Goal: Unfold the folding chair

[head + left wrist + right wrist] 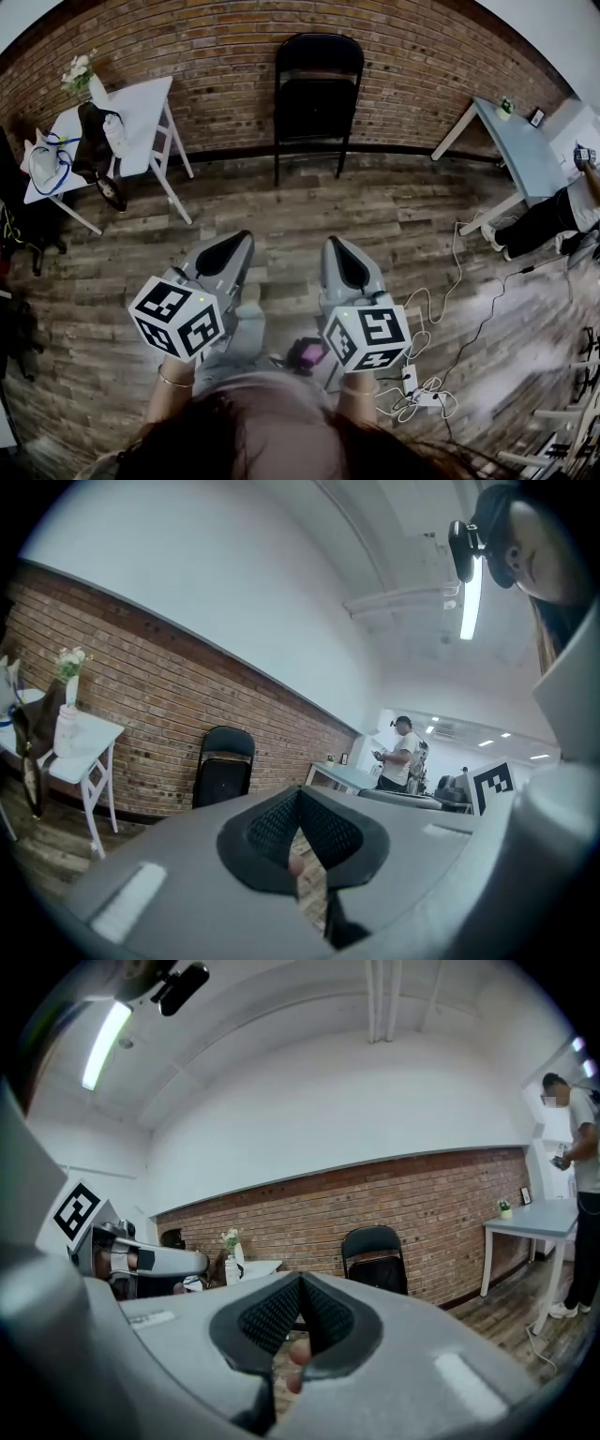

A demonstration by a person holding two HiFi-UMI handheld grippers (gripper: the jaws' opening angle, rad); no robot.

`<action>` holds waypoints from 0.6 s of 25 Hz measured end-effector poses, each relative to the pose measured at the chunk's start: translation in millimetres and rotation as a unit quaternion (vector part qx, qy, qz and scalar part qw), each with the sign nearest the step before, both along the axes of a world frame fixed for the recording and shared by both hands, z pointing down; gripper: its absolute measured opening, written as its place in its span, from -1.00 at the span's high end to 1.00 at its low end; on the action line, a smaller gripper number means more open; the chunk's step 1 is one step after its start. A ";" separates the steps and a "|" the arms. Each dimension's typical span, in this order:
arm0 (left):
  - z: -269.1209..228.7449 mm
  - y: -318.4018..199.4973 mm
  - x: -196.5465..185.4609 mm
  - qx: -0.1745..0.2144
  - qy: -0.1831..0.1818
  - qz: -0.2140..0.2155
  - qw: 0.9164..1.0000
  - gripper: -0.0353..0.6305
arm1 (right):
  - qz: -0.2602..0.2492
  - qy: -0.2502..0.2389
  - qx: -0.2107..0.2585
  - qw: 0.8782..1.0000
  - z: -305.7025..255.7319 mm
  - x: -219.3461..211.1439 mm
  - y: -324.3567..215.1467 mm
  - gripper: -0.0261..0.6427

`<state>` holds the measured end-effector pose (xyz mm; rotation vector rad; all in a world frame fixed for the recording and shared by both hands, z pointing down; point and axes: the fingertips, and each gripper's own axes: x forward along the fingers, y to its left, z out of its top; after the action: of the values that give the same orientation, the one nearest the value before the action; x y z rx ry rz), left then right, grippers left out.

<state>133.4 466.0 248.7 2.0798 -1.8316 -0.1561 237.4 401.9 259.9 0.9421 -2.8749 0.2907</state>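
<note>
Both handhelds are the same build: the left gripper and right gripper are smooth light-grey plastic shells with a black rim around mesh-textured black pads. Each one carries a white cube printed with chunky black square markers. The person's got dark hair, a pale top, a thin gold-ish bangle at the left wrist, and a small black camera strapped on the head.

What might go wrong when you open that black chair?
The folded black metal chair stands against the red brick wall, so it may tip when pulled. The left tongs and right tongs are shut and would bump it unless opened. White cables on the wooden floor might trip you.
</note>
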 end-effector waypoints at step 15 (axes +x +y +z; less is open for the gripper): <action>-6.4 -102.2 -66.6 -0.005 0.006 0.037 0.999 0.89 | 0.016 0.005 -0.005 1.000 -6.3 -72.8 -89.3 0.94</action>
<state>66.9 363.8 242.3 2.1327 -1.7412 -0.1401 164.5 312.5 253.6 0.9847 -2.8488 0.3011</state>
